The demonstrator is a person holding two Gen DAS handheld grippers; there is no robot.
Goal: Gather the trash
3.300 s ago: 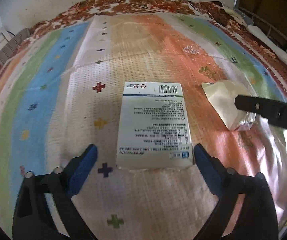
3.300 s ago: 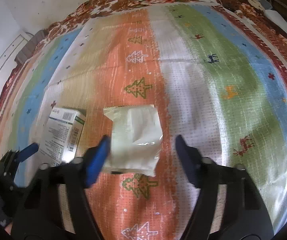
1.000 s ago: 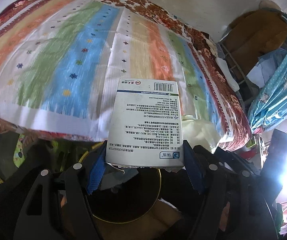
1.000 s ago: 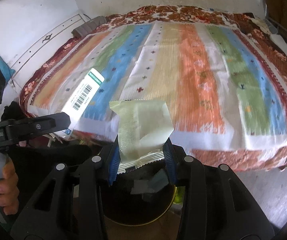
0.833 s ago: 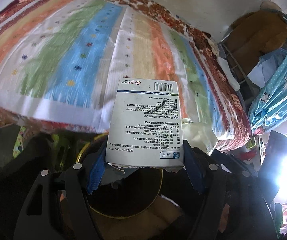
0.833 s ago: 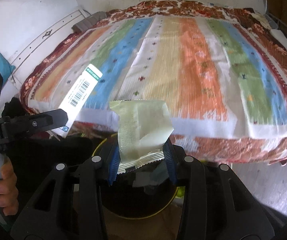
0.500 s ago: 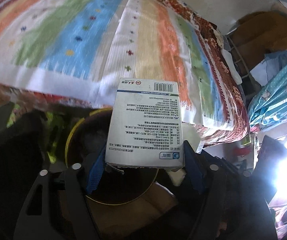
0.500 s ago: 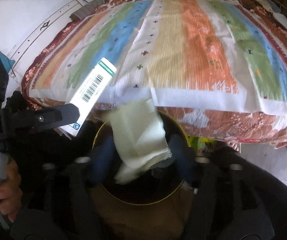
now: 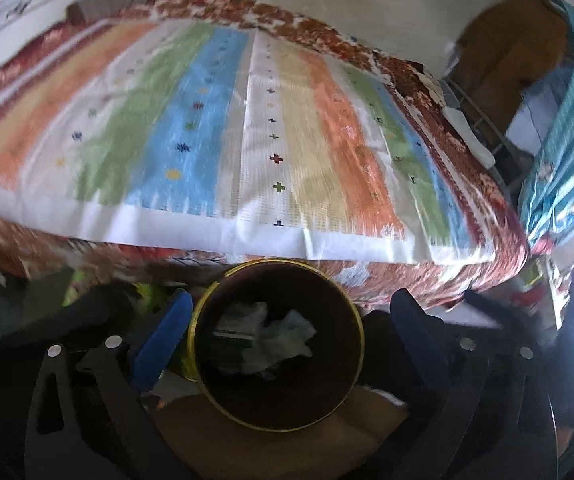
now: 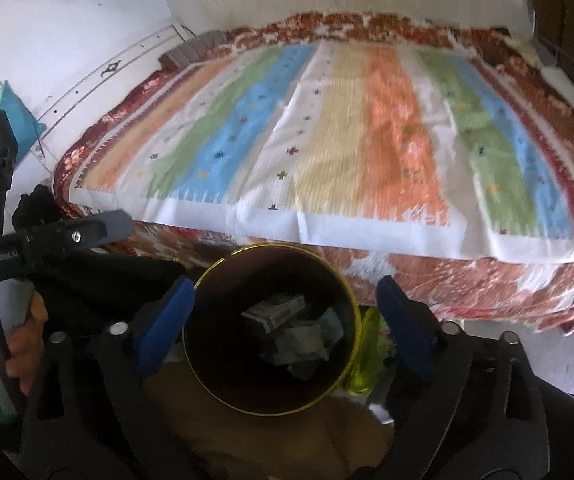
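Observation:
A round dark bin with a gold rim [image 9: 203,308] stands on the floor at the foot of the bed; it also shows in the right wrist view [image 10: 351,300]. Inside lie the white medicine box [image 10: 277,310] and the pale crumpled wrapper [image 9: 283,334], dim in shadow. My left gripper [image 9: 287,324] is open and empty, hanging over the bin. My right gripper [image 10: 285,314] is open and empty, also over the bin. The left gripper's body shows at the left of the right wrist view [image 10: 55,236].
A bed with a striped, many-coloured blanket [image 9: 247,128] fills the upper half of both views, with nothing lying on it. A brown cardboard sheet [image 10: 255,440] lies under the bin. Something yellow-green [image 10: 367,364] sits by the bin's right. A blue curtain [image 9: 571,152] hangs at right.
Both grippers have opened over the bin. The medicine box left my left gripper and the wrapper left my right gripper; both now lie inside the bin.

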